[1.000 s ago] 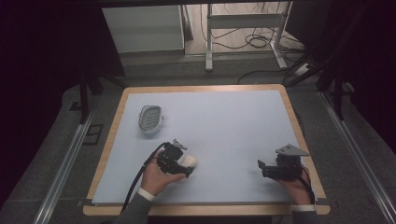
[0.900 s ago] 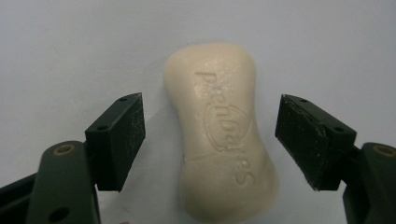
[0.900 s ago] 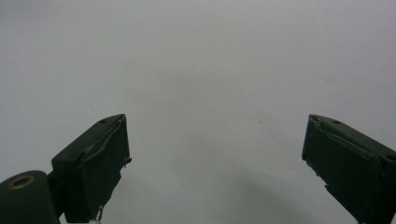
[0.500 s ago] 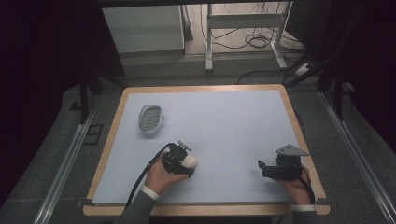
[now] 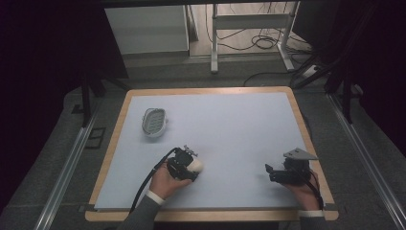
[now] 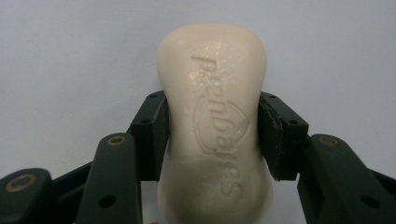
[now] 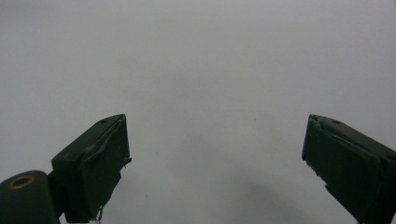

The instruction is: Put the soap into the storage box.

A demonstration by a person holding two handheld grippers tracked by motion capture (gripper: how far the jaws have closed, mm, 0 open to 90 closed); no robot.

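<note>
table (image 5: 230, 120): pale blue-grey top, wooden rim, on grey floor (image 5: 57, 158) in a dark room | cables (image 5: 258, 43) on floor beyond | soap dish (image 5: 154, 122): far left of table | left tongs (image 5: 190, 165): just closed, clenched on bar of soap (image 6: 212, 126), near front left | right tongs (image 5: 269, 172): released, jaws wide, above bare table near the front right

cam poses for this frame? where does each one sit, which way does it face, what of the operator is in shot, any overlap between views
High view: above the person's side, looking forward and down on the table; both forearms, the left gripper, the right gripper and a soap dish show.
Left gripper view: rides the left gripper, looks along its jaws, which have just been closing and now clamp the soap bar.
Right gripper view: rides the right gripper, looks along open jaws at bare tabletop.
Shared: the soap bar shows in the high and left gripper views.
</note>
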